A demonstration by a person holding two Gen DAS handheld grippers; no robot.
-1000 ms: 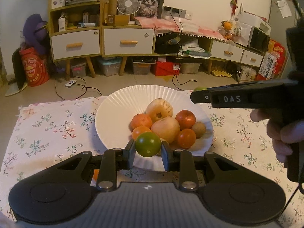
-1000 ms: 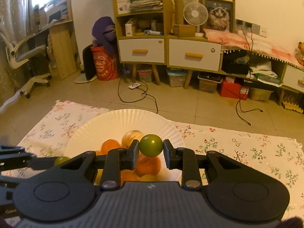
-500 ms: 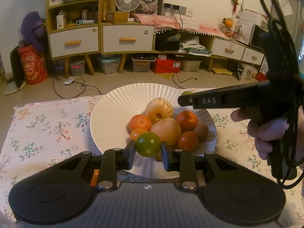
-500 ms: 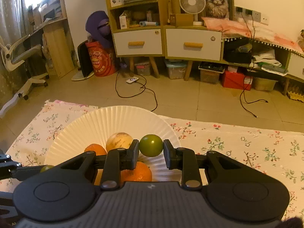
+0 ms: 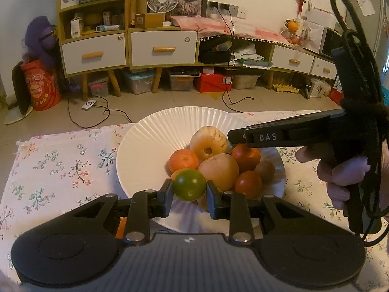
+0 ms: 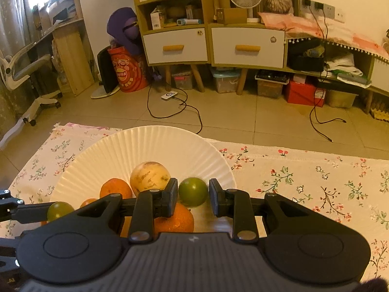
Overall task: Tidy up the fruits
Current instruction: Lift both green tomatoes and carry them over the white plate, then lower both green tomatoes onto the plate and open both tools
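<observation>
A white ribbed paper plate on the flowered cloth holds a pile of fruit: pale yellow fruits, oranges, red-orange ones and a brown kiwi. My left gripper is shut on a green lime above the plate's near rim. My right gripper has its jaws slightly parted around a second green lime over the pile; small gaps show on both sides and the lime looks blurred. In the left wrist view the right gripper's finger reaches over the plate from the right.
The flowered tablecloth covers the table; its far edge drops to a tiled floor with cables. Cabinets and shelves stand along the far wall. The plate also shows in the right wrist view.
The right gripper moved left over the fruit pile and lower. Its jaws have opened a little, loosening the lime. The left gripper kept its lime and shifted slightly.
</observation>
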